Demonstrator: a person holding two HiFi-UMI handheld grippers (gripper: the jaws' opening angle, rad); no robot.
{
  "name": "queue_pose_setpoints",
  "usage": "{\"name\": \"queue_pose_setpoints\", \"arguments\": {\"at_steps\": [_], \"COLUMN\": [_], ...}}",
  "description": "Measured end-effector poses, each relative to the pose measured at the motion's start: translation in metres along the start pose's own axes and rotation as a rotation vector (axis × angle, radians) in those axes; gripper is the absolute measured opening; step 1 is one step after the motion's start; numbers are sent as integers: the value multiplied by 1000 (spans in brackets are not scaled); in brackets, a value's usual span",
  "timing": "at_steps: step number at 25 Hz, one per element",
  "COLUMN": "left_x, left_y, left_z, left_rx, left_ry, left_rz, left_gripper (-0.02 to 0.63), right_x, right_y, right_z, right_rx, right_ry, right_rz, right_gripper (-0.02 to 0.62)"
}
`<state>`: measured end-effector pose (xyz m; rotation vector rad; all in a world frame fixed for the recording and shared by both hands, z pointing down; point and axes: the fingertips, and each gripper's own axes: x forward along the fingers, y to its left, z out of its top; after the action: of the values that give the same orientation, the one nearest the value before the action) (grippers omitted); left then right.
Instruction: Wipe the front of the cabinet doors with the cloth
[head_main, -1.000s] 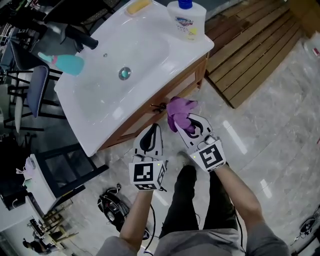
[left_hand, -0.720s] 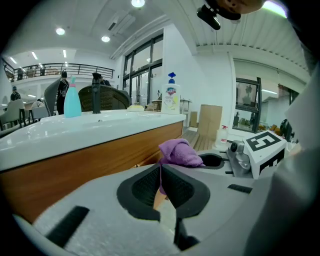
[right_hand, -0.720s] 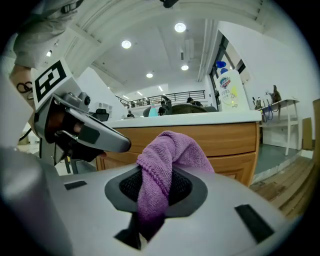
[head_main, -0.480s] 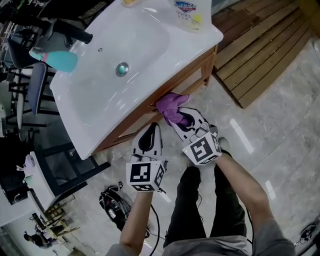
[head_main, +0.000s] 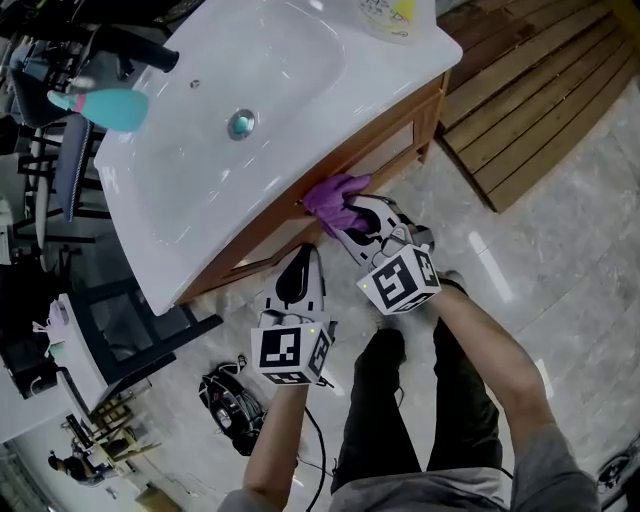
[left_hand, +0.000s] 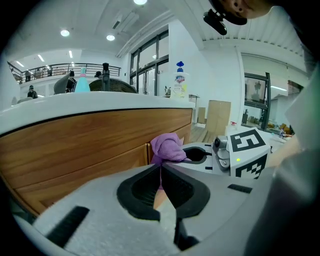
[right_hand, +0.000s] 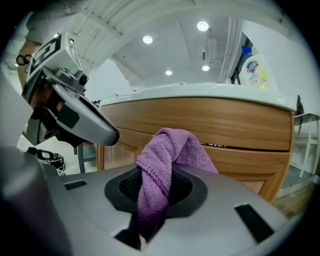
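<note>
Cloth (head_main: 335, 195) clamped in right gripper (head_main: 352, 218) hides whether it touches cabinet doors (right_hand: 240, 150); left gripper (head_main: 302, 256) closed, empty.

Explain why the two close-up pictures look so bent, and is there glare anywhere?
Left gripper view: wide-angle lens bows the cabinet front, corners go black. Right gripper view: same bending, ceiling lights blow out white, cloth looks sharp. Head view: straighter lines, glare streaks on the glossy floor.
</note>
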<state>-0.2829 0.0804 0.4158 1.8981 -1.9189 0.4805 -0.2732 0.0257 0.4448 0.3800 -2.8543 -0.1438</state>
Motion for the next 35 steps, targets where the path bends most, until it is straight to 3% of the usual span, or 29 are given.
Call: {"name": "queue_pose_setpoints", "arguments": {"at_steps": [35], "left_x": [28], "left_y": [-27], "left_z": [1], "left_rx": [1], "left_ry": [49], "left_rz": [16], "left_gripper": [15], "right_x": [-8], "right_y": [-62], "right_z": [-24], "right_rx": [65], "right_ry": [44], "right_rz": [-61], "right_gripper": [74]}}
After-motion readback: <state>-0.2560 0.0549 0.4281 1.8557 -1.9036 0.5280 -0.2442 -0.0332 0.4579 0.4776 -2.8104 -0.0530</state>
